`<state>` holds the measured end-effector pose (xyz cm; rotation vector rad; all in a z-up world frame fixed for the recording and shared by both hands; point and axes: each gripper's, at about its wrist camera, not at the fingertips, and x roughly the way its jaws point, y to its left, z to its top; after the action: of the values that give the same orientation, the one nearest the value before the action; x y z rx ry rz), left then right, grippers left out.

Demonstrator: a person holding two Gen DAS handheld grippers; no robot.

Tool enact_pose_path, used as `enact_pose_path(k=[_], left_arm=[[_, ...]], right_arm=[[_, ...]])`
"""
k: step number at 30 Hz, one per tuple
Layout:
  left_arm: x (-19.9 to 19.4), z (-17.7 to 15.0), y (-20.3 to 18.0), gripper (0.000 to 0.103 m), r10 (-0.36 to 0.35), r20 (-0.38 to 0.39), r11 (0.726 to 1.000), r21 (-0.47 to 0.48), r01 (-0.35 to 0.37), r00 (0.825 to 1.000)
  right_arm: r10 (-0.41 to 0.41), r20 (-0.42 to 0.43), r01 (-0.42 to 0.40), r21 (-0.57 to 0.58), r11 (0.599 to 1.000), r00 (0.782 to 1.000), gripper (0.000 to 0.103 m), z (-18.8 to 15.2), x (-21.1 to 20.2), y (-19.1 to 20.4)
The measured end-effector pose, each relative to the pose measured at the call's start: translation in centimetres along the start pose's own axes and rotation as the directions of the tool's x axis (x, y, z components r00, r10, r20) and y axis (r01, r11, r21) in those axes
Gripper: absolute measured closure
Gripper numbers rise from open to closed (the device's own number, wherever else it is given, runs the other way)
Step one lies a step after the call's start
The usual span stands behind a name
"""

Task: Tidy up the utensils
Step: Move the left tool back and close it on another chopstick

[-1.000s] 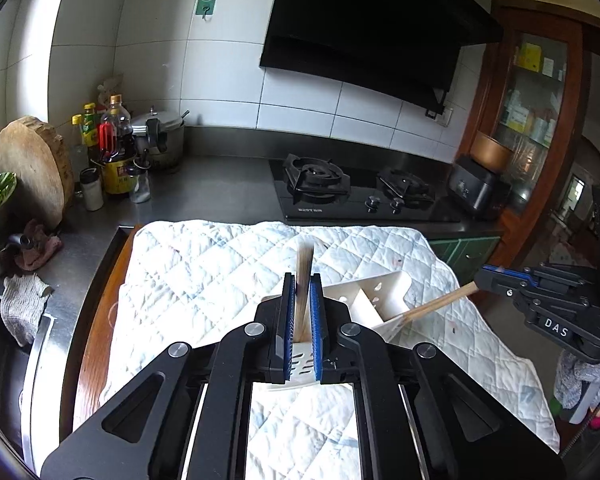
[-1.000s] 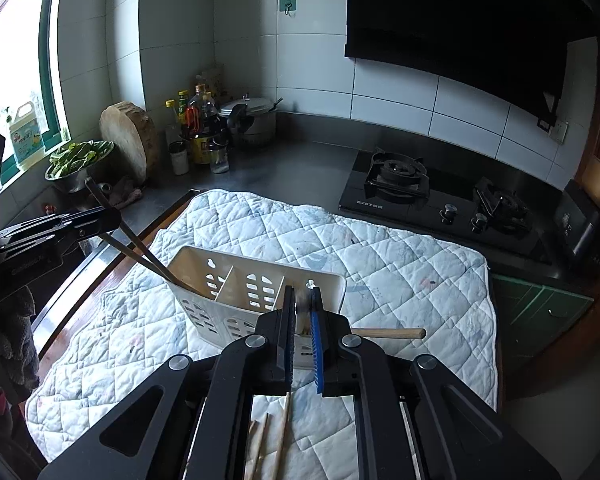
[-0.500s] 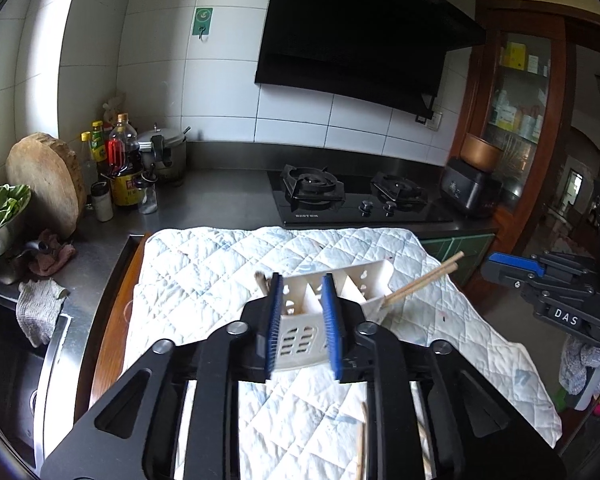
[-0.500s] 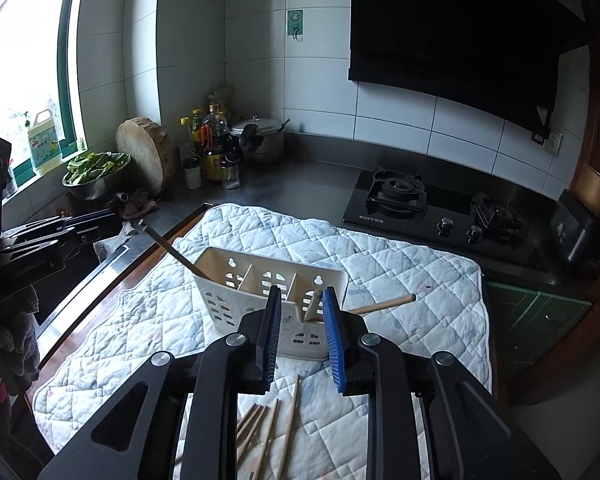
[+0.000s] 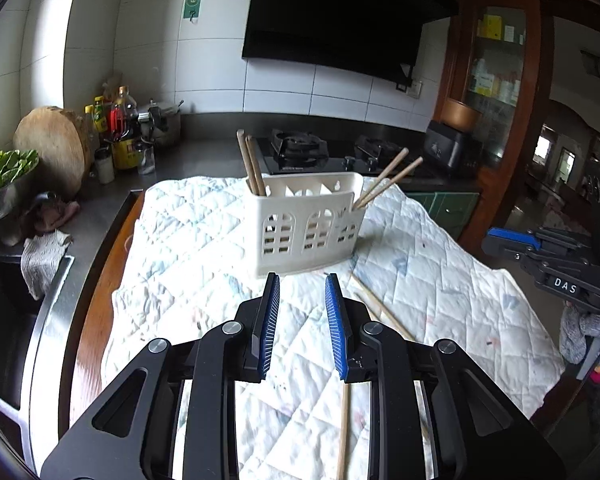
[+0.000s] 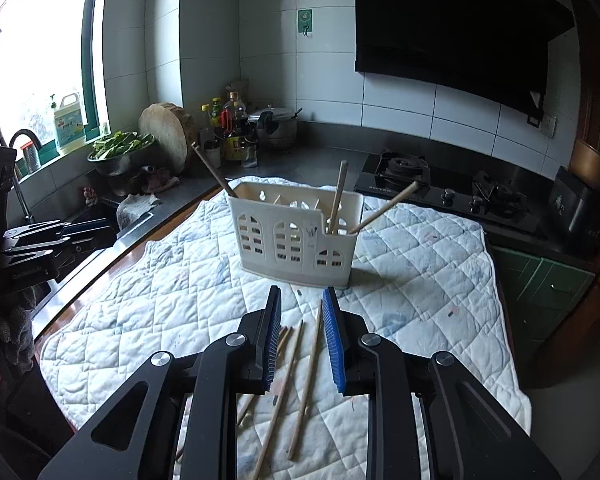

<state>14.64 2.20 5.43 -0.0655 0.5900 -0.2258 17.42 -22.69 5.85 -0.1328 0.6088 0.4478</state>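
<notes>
Left gripper (image 5: 301, 280) hangs with its blue-padded jaws spread and nothing between them, short of the white slotted plastic utensil holder (image 5: 305, 226) standing upright on the white quilted cloth (image 5: 188, 248) that covers the bench. Its jaws have just been opening. From the left wrist, two brown wooden chopsticks (image 5: 251, 166) lean out of the holder's left compartment and two more (image 5: 387, 178) out of the right end, while loose wooden chopsticks (image 5: 373, 308) lie on the cloth just right of the jaws. The right wrist view alone shows the window, the steel bowl of green leaves (image 6: 118, 154) and the other gripper at its left edge. Right gripper (image 6: 300, 294) is likewise spread and empty, freshly opened, above several loose chopsticks (image 6: 296, 356) lying on the cloth before the holder (image 6: 296, 240).
</notes>
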Motion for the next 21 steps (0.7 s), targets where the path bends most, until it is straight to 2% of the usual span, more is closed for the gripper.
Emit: enact_pose_path(k=[5,11,13,15,21], left_arm=[[0.5,-4.4,-0.2,0.079,0.013,-0.062,1.000,0.012,-0.012,0.998],[1.0,-8.8,-0.1,0.079,-0.003,-0.120,0.999,-0.032,-0.001,0.993],[1.2,-9.8,-0.3,0.076,-0.001,-0.139,1.000,-0.028,-0.002,0.990],[1.4,-10.7,-0.7,0.067,-0.003,-0.153,1.000,-0.026,-0.001,0.988],[2.6,-13.6,-1.9,0.067,-0.026,-0.221,1.000,-0.022,0.021,0.975]], right_arm=[[-0.012,-0.029,0.013,0.022,1.000,1.000,0.081,-4.1,0.4,0.1],[-0.010,-0.078,0.014,0.051,0.999,0.997,0.081,-7.7,1.6,0.3],[-0.022,-0.088,0.026,0.043,0.999,0.996,0.081,-8.6,1.9,0.5],[-0.030,-0.100,0.034,0.041,0.999,0.995,0.081,-9.4,2.2,0.6],[-0.020,-0.161,0.032,0.068,0.997,0.987,0.081,-11.5,4.1,0.4]])
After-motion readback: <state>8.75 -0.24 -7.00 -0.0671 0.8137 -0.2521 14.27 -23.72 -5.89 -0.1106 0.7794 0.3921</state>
